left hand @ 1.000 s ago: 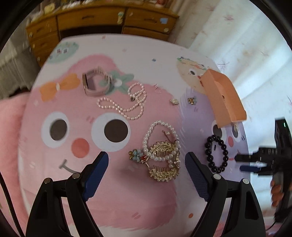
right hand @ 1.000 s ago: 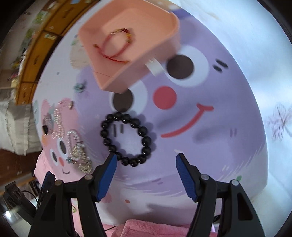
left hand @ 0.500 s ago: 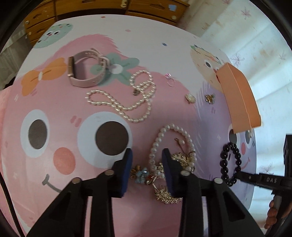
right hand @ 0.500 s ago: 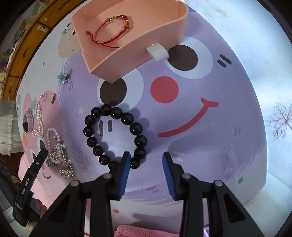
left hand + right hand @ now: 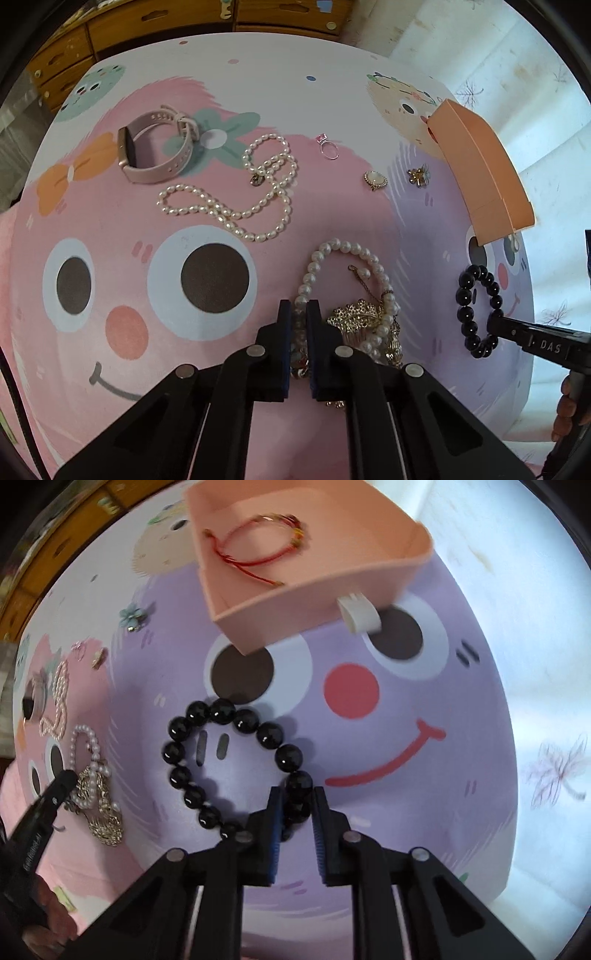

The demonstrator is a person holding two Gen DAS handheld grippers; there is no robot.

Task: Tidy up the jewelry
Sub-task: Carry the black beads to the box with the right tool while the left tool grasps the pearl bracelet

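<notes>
My left gripper (image 5: 298, 321) is shut on a white pearl bracelet (image 5: 341, 246) where it lies tangled with a gold hair comb (image 5: 360, 317) on the cartoon mat (image 5: 147, 347). My right gripper (image 5: 297, 805) is shut on a black bead bracelet (image 5: 221, 710) on the purple part of the mat (image 5: 369, 812). The black bracelet also shows in the left wrist view (image 5: 467, 280). A pink drawer box (image 5: 321, 587) behind it holds a red cord bracelet (image 5: 258, 559).
On the mat lie a pink watch (image 5: 151, 173), a long pearl necklace (image 5: 240, 214), a ring (image 5: 328, 149), a small brooch (image 5: 376, 180) and a flower earring (image 5: 417, 176). A wooden chest of drawers (image 5: 184, 22) stands behind the table.
Both grippers have moved forward and closed: the left onto the pearl bracelet by the gold comb, the right onto the black bead bracelet.
</notes>
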